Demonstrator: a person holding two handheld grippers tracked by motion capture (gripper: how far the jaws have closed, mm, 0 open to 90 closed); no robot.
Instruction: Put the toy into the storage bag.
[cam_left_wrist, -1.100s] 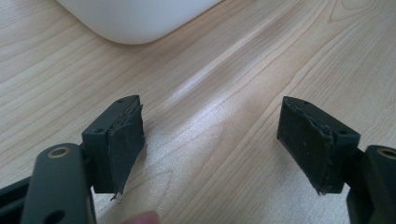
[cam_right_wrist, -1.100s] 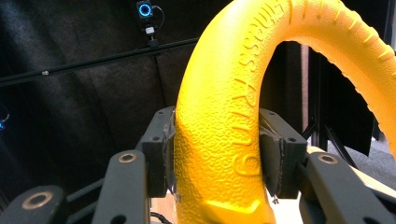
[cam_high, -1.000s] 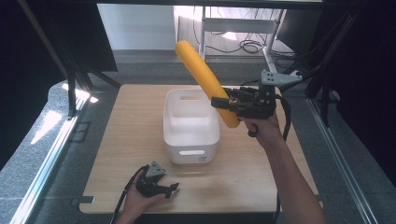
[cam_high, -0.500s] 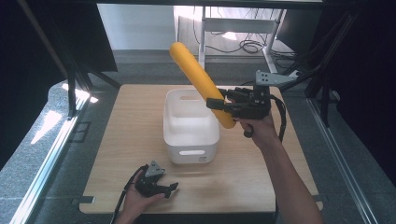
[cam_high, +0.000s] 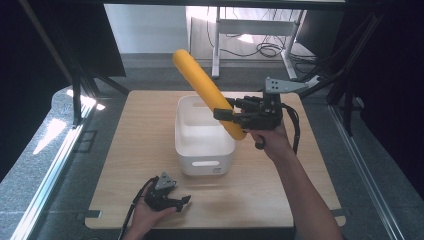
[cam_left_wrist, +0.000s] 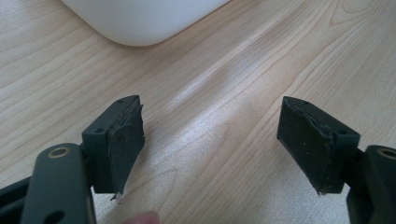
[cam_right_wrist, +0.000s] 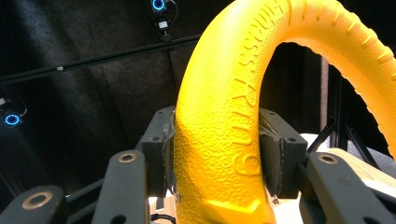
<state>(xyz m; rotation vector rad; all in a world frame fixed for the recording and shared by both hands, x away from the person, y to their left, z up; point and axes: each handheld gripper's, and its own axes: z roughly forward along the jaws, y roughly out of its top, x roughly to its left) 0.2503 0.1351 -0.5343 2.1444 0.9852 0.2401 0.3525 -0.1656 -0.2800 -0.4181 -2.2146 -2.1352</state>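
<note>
A yellow textured ring (cam_high: 200, 85) with raised lettering hangs tilted in the air, its lower end above the right rim of a white bin (cam_high: 205, 162). My right gripper (cam_high: 227, 114) is shut on that lower end; in the right gripper view the two pads press both sides of the ring (cam_right_wrist: 224, 130). My left gripper (cam_high: 182, 200) rests in a hand near the table's front edge, in front of the bin. Its jaws stand wide apart over bare wood, left gripper (cam_left_wrist: 212, 144) holding nothing, with a corner of the bin (cam_left_wrist: 140, 18) beyond it.
The bin stands mid-table on a light wooden tabletop (cam_high: 140, 140) and looks empty inside. Black frame bars and dark curtains flank the table on both sides. A desk's legs and cables lie on the floor beyond the far edge.
My right gripper has carried the yellow ring slightly to the left, closer over the bin. The left gripper has stayed where it was.
</note>
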